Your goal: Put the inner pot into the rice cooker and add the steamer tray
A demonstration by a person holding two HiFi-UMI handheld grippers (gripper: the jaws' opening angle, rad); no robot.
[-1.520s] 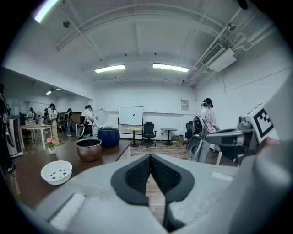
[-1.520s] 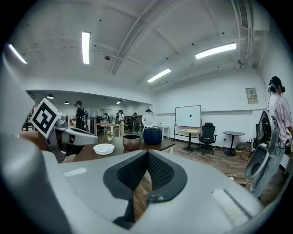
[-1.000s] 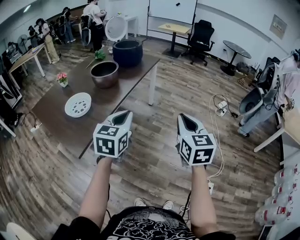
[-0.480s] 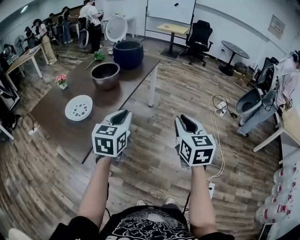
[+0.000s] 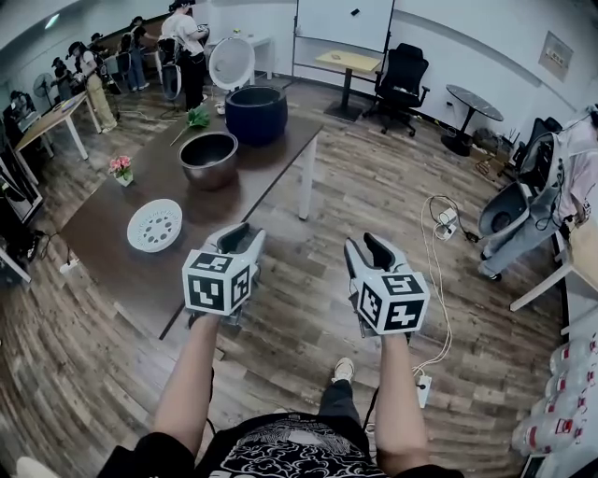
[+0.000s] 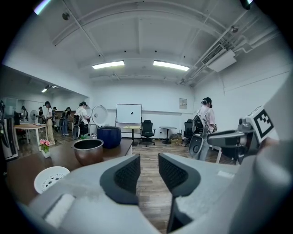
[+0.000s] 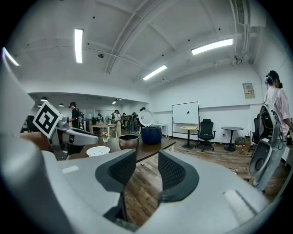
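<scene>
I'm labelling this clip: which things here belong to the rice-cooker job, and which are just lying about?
Job: rice cooker, inner pot, steamer tray, left tool, right tool.
Lying about: pink flowers, green sprig, office chair, whiteboard.

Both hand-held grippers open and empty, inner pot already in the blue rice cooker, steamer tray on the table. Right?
No: the head view shows the inner pot on the table beside the rice cooker, not in it. The rest holds.
</scene>
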